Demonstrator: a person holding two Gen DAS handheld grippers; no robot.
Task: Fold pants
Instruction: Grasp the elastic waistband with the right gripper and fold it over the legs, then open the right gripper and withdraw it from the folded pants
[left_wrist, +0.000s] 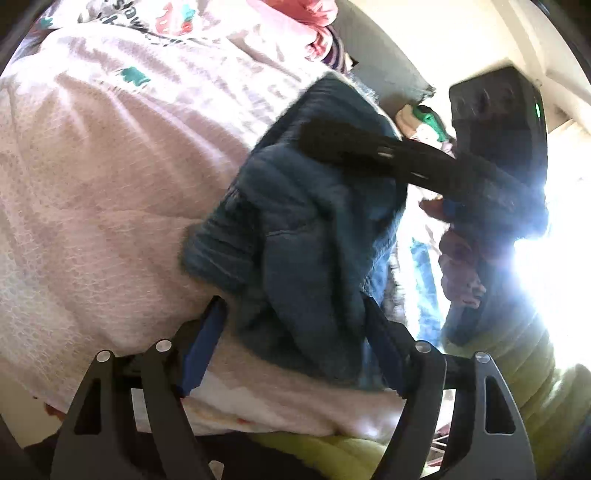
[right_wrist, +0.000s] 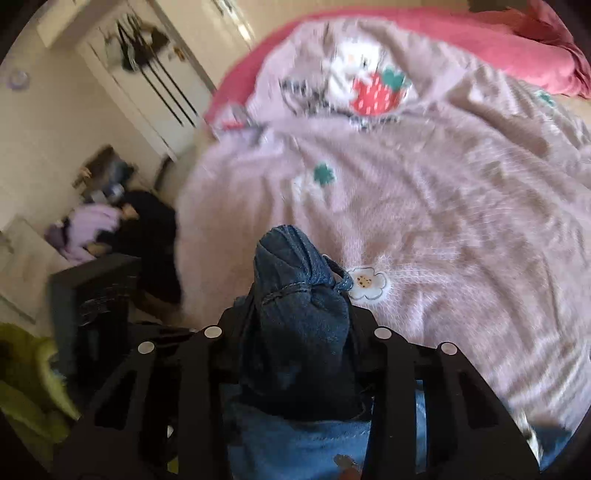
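Note:
Dark blue denim pants (left_wrist: 314, 229) lie bunched on a pink blanket (left_wrist: 110, 166). My left gripper (left_wrist: 295, 332) straddles the near end of the bunch. Its jaws stand wide, and the left blue pad (left_wrist: 203, 343) is not pressing the cloth, so I read it as open. A black finger (left_wrist: 351, 144) of my right gripper reaches in from the right onto the far part of the denim. In the right wrist view, my right gripper (right_wrist: 295, 321) is shut on a gathered wad of the pants (right_wrist: 295, 266), which sticks up between its fingers. More lighter denim (right_wrist: 295, 443) hangs below.
The blanket (right_wrist: 424, 221) with its strawberry print covers a bed with a red sheet (right_wrist: 517, 48). White closet doors (right_wrist: 155, 92) and a heap of clothes (right_wrist: 110, 229) are to the left. A hand (left_wrist: 458, 266) and a yellow-green sleeve (left_wrist: 517, 369) are at the right, beside strong window glare.

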